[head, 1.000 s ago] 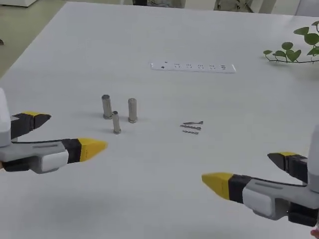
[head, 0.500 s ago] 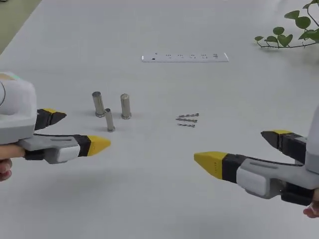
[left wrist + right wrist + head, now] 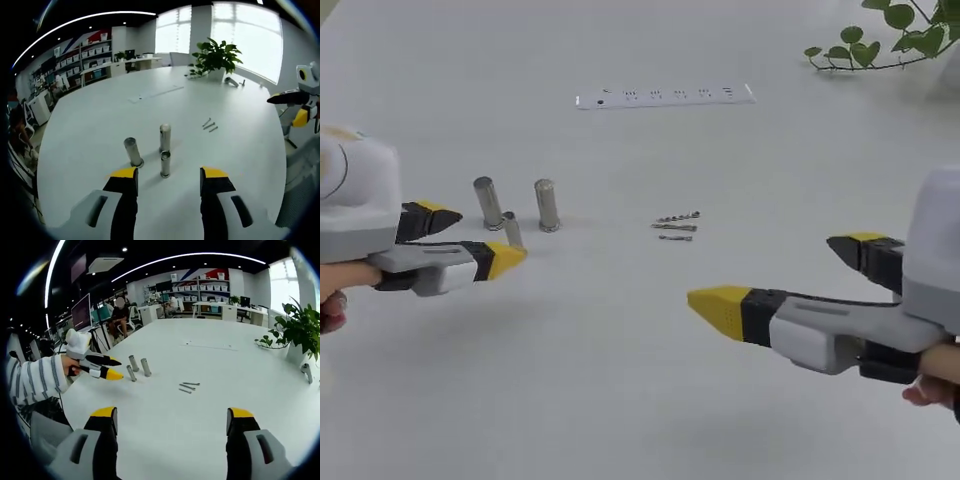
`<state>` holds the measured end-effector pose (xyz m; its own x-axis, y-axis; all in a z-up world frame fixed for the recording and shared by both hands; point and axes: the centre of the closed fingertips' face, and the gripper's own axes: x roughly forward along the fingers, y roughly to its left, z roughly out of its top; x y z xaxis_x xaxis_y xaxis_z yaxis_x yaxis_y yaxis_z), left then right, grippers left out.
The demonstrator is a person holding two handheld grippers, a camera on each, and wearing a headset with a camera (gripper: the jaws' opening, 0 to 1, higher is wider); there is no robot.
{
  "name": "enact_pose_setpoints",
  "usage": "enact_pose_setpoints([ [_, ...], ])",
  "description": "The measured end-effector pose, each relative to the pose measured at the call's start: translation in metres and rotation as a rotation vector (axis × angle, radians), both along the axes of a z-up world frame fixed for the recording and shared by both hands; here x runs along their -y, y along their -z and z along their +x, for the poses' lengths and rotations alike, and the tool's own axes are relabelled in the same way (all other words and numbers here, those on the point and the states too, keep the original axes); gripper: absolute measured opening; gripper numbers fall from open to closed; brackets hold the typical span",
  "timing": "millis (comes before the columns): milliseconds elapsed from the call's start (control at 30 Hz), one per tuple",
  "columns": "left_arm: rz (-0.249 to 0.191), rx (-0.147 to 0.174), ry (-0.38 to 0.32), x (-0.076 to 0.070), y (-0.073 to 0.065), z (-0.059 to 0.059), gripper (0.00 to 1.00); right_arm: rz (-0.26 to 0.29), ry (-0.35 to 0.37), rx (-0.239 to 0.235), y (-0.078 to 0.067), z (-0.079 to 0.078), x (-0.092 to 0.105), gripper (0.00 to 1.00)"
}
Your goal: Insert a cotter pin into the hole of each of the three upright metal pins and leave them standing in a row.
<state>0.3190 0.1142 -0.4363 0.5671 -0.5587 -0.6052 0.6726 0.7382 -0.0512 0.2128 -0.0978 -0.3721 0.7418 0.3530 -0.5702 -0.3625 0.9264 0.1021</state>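
Observation:
Three upright metal pins (image 3: 547, 205) stand in a loose cluster left of centre on the white table, the shortest one (image 3: 512, 230) nearest me. Three cotter pins (image 3: 675, 227) lie flat to their right. My left gripper (image 3: 485, 237) is open, its jaws level with the short pin, which stands just ahead between the tips (image 3: 165, 164). My right gripper (image 3: 765, 270) is wide open and holds nothing, hovering short of the cotter pins (image 3: 188, 386). In the right gripper view the left gripper (image 3: 107, 367) shows beside the metal pins (image 3: 145, 366).
A white power strip (image 3: 665, 96) lies farther back on the table (image 3: 620, 380). A leafy plant (image 3: 880, 35) trails at the far right corner. A person sits at a desk in the background (image 3: 120, 315).
The head camera has tilted, shifting the scene up and left. My left gripper has come closer to the short metal pin. My right gripper has edged forward toward the cotter pins.

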Motion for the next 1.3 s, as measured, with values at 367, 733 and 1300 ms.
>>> enact_pose_setpoints([
  [367, 0.040, 0.014, 0.037, 0.011, 0.011, 0.011, 0.24, 0.002, -0.001, -0.011, 0.003, 0.002, 0.001, 0.90],
  [733, 0.076, 0.015, 0.057, 0.015, 0.019, 0.017, 0.14, 0.015, 0.010, -0.010, 0.005, 0.005, 0.004, 0.95],
  [1300, 0.052, 0.045, 0.026, 0.012, 0.017, 0.018, 0.05, 0.028, 0.006, -0.030, 0.009, 0.003, 0.003, 0.96],
])
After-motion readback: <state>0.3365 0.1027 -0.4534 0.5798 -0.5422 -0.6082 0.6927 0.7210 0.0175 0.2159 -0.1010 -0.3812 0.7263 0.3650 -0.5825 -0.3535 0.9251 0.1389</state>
